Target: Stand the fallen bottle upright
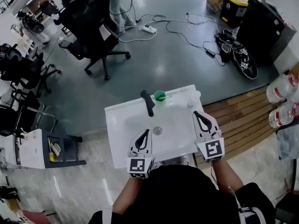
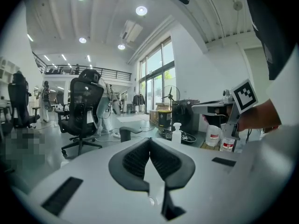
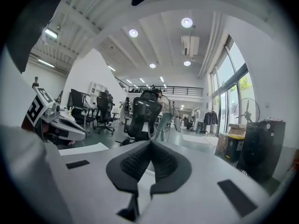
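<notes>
A small white pump bottle [image 1: 194, 97] stands upright at the far right corner of the white sink top [image 1: 121, 143]. In the left gripper view the bottle [image 2: 176, 134] shows beyond the jaws, upright. My left gripper [image 1: 145, 132] hovers over the near left part of the basin, shut with nothing in it [image 2: 149, 142]. My right gripper [image 1: 196, 114] is over the right edge, just short of the bottle and apart from it, also shut and empty [image 3: 150, 144].
A black faucet [image 1: 148, 101] and a green object [image 1: 160, 96] sit at the sink's far edge, with the drain [image 1: 158, 130] in the middle. A black office chair [image 1: 91, 22] stands beyond. Large water bottles [image 1: 280, 101] and a wooden pallet [image 1: 243, 115] are at the right.
</notes>
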